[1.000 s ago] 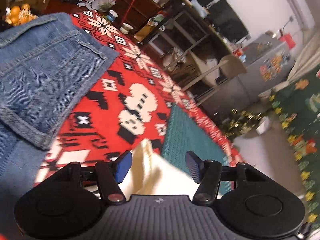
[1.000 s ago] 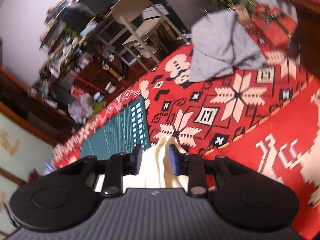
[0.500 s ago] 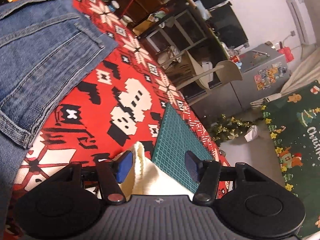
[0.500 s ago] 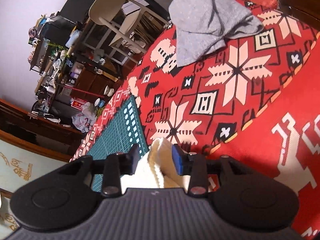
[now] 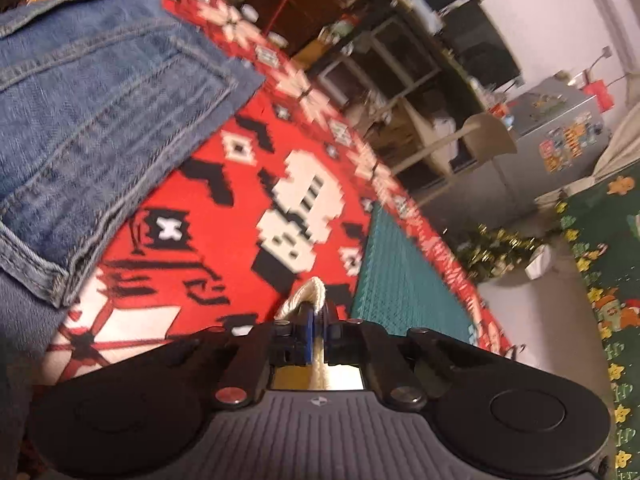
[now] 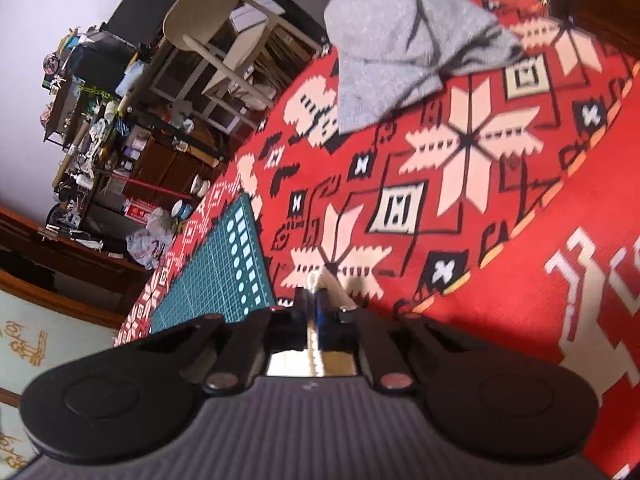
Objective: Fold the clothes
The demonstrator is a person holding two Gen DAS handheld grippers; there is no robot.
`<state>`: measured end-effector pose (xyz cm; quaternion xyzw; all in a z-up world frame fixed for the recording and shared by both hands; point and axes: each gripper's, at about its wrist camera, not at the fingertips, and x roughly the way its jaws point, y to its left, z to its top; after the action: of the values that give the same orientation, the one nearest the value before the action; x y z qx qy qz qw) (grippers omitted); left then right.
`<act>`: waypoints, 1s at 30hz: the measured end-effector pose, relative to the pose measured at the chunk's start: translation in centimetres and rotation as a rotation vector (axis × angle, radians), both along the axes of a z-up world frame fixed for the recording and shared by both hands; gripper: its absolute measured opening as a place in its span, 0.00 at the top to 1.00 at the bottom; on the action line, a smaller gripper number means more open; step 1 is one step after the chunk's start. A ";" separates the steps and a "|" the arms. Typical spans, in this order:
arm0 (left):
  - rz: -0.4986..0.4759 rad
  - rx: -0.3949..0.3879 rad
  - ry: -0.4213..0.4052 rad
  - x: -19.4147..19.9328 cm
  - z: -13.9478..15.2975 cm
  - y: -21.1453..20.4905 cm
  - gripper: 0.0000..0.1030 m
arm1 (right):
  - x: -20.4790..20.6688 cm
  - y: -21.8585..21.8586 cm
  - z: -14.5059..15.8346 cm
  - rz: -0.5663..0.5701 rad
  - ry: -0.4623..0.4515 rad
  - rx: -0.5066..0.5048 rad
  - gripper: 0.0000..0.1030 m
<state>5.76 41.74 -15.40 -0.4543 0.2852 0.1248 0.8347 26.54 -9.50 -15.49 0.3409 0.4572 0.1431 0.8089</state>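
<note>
L claw (image 5: 316,326) is clenched on a fold of cream knit garment (image 5: 308,294); the blue pads pinch the fabric w/ a rounded loop of it poking out past the tips, just above the red patterned cloth (image 5: 224,208) covering the worktop. R claw (image 6: 318,306) is likewise clamped tight on the same cream knit (image 6: 320,280), a small bunch sticking out ahead of the tips, over a white snowflake motif on the red cloth (image 6: 500,240). Rest of the garment runs back under each claw body & is hidden. In L wrist view, blue jeans (image 5: 92,120) lie spread to the left on the cloth, well apart from the cream piece; a green cutting mat (image 5: 396,280) sits just beside the claw on the right. In R wrist view the same mat (image 6: 224,272) is to the left, and a crumpled grey garment (image 6: 400,48) lies far up the cloth near its edge. A beige chair (image 6: 216,28) stands beyond, by cluttered shelves.
</note>
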 end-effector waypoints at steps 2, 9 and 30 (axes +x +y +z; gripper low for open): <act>-0.002 0.052 -0.009 0.0 0.4 -0.1 0.96 | 0.0 -0.2 -0.3 -0.012 -0.002 -0.015 0.97; -0.021 0.099 0.029 0.6 0.0 -0.3 0.92 | 0.2 -0.2 -1.1 -0.015 -0.023 -0.007 0.92; -0.309 -0.044 0.044 -4.8 3.7 -9.3 0.73 | -9.8 1.3 4.8 0.233 -0.043 0.001 0.83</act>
<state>0.94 32.44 -11.65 -0.4204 0.3728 -0.0017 0.8272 16.73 -8.24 -10.70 0.2828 0.4759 0.2437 0.7963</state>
